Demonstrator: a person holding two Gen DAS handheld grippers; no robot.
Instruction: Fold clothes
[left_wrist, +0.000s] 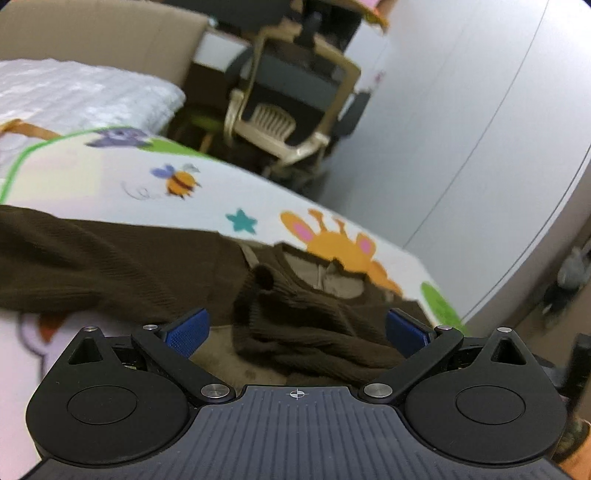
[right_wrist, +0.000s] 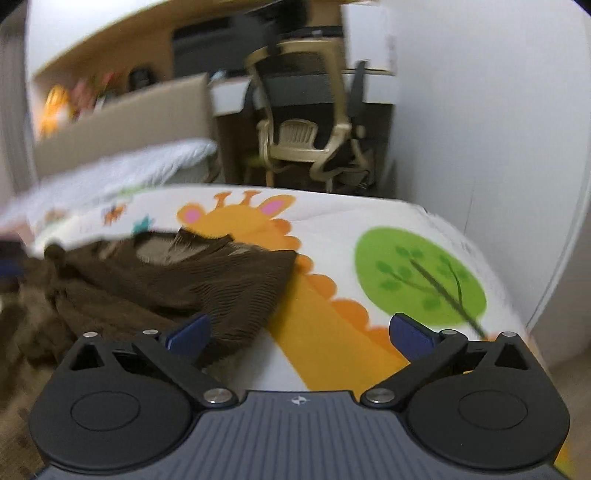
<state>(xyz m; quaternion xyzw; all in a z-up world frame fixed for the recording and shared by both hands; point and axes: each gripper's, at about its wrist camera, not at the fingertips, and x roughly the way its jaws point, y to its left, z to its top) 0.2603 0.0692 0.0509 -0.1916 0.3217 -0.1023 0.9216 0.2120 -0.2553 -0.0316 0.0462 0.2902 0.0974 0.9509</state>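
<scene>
Brown ribbed sweater (left_wrist: 147, 266) lies rumpled on a cartoon-print blanket (right_wrist: 369, 229).
Left gripper (left_wrist: 297, 328) and right gripper (right_wrist: 299, 332) both gape wide, holding nothing.

Cartoon-print mat (right_wrist: 369, 218) lying foreground; beige office chair (right_wrist: 299, 136) standing beyond mat; white quilted bedding (left_wrist: 74, 96) lying left of chair

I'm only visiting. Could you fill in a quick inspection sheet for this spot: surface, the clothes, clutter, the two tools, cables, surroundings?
Surface: cartoon-printed mat with giraffe, tree, bee.
Job's things: brown ribbed sweater lying rumpled, neckline showing.
Clutter: nothing seen on the mat besides the sweater.
Grippers: left tool open above bunched sweater; right tool open at the sweater's edge, nothing pinched.
Cables: nothing seen.
Surroundings: office chair, white quilted bedding, cardboard box, pale wall.
</scene>
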